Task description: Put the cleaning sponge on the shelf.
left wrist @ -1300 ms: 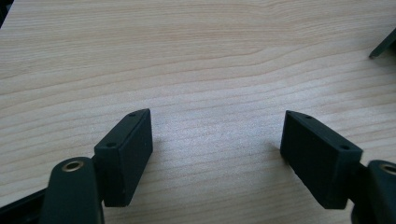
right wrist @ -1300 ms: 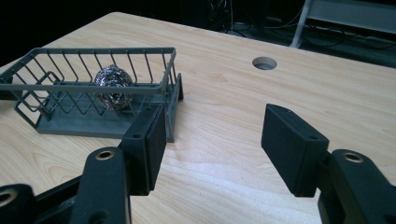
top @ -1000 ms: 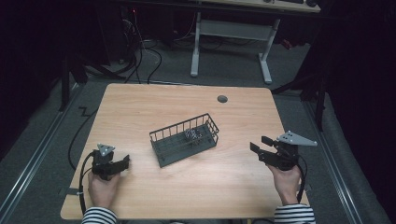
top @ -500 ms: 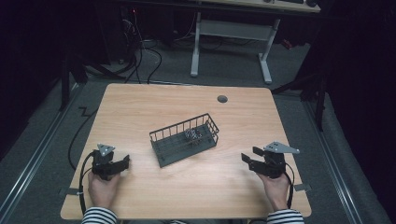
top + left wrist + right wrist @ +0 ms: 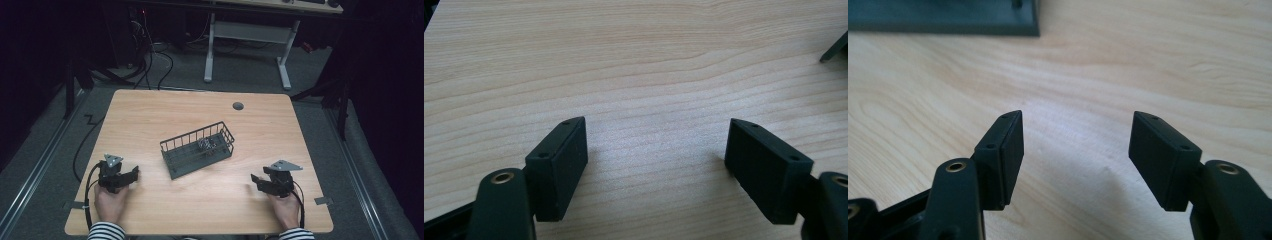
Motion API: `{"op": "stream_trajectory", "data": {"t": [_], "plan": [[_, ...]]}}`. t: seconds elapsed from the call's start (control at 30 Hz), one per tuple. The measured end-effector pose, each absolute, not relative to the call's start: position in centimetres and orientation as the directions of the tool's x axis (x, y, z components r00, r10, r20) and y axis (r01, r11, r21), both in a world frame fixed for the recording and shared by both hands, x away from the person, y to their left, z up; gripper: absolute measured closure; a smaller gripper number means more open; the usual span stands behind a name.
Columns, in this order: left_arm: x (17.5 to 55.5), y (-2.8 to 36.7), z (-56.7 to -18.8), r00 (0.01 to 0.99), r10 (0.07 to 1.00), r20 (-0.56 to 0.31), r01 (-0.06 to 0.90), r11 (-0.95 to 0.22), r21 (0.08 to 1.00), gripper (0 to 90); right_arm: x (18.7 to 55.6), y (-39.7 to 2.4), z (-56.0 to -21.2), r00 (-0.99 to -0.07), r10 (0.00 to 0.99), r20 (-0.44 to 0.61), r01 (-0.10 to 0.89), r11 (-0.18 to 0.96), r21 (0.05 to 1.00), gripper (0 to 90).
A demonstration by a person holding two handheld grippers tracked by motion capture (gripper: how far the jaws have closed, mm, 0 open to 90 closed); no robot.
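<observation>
A round grommet point(image 5: 238, 106) sits near the table's point(image 5: 150, 115) far edge.

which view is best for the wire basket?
High view: the whole wire basket sits mid-table with small metal pieces inside. The right gripper view catches just its dark base edge; the left gripper view catches one dark corner at the frame edge.

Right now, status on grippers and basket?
Left gripper open, empty, low at table. Right gripper open, empty, jaws just opening. Wire basket mid-table, untouched. Nothing between.
</observation>
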State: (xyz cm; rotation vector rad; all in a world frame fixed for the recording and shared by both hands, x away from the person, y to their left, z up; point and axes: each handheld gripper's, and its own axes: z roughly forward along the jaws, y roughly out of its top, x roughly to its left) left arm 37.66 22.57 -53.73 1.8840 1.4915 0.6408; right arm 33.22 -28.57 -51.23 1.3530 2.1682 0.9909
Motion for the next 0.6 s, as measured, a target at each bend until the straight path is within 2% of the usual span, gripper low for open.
{"op": "stream_trajectory", "data": {"t": [0.23,0.6], "plan": [[37.7,22.6,-53.7,0.236,0.972,-0.015,0.658,-0.148,0.738,25.4,33.3,-27.8,-52.9,-0.45,0.893,0.0,0.621,0.313,0.719,38.1],[37.6,22.5,-53.7,0.237,0.971,-0.014,0.657,-0.15,0.739,25.4,33.4,-27.3,-53.1,-0.437,0.899,-0.021,0.611,0.313,0.727,36.7]]}}
